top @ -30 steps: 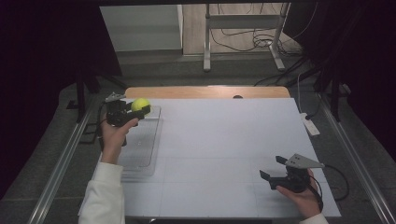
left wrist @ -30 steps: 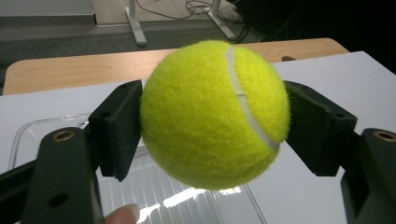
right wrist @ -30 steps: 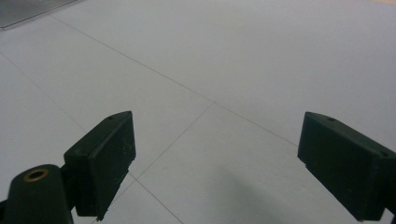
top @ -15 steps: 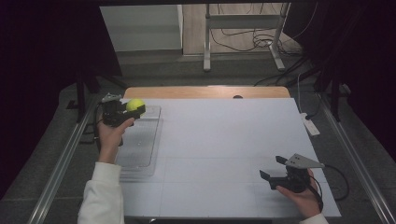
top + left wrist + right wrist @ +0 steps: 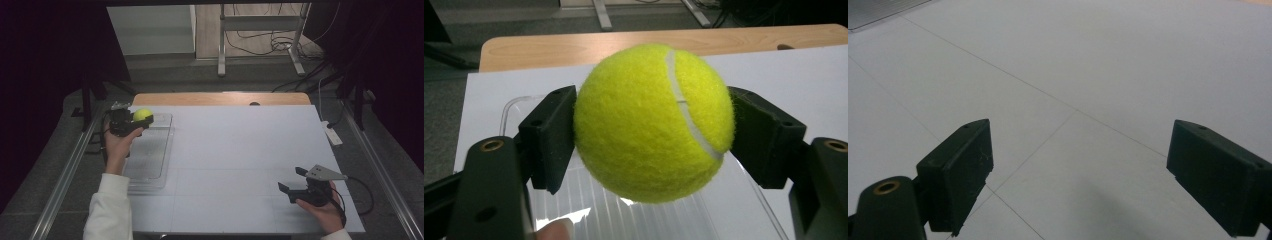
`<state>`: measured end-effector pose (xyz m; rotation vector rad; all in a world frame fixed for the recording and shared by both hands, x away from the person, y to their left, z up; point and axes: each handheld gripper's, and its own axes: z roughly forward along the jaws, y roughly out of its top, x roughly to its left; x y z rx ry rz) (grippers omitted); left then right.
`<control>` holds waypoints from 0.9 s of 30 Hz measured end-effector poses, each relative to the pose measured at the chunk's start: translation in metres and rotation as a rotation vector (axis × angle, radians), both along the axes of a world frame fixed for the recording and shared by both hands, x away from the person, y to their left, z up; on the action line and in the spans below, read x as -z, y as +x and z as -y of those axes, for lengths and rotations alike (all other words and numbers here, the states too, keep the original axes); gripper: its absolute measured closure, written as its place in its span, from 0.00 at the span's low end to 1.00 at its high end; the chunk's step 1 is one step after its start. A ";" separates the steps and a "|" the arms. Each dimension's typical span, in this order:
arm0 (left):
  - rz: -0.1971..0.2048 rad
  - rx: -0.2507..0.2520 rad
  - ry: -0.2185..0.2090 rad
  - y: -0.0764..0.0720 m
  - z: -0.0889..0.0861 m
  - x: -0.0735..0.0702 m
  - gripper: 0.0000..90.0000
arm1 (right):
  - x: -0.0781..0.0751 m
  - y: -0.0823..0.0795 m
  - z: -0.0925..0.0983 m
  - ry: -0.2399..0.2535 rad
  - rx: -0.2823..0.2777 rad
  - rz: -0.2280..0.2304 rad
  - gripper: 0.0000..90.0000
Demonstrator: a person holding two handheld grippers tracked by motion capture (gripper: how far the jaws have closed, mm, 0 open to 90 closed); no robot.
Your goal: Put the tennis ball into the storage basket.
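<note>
Tennis ball point(image 5: 651, 122) is sitting squarely between the jaws of the left gripper point(image 5: 131, 123), both black pads pressing on its sides at about its widest part, so the grip is looking secure. Below and just ahead of those jaws the clear plastic tray point(image 5: 150, 155) is lying, its ribbed floor showing under the ball. Judging from this, the step in hand is carrying the ball over the tray, and doing it well is meaning keeping the squeeze even, lowering until the ball is close to the floor, then opening slowly so it is not bouncing or rolling out. Well apart, the right gripper point(image 5: 297, 180) is resting over the white table point(image 5: 240, 150), jaws spread wide and holding nothing.
</note>
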<state>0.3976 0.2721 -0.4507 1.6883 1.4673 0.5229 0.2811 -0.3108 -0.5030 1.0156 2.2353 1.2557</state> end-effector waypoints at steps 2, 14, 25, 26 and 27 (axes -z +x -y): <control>-0.002 -0.001 0.004 0.000 0.000 0.000 0.30 | 0.000 0.000 0.000 0.000 0.000 0.000 0.13; -0.027 -0.004 0.024 0.004 -0.001 0.006 0.30 | 0.000 0.000 0.000 0.000 -0.001 -0.001 0.13; -0.068 0.017 0.061 0.009 0.006 0.011 0.30 | 0.000 0.000 0.000 0.001 -0.001 -0.001 0.13; -0.072 0.018 0.064 0.010 0.006 0.011 0.30 | 0.000 0.000 0.000 0.003 -0.001 -0.001 0.13; -0.072 0.018 0.064 0.010 0.006 0.011 0.30 | 0.000 0.000 0.000 0.003 -0.001 -0.001 0.13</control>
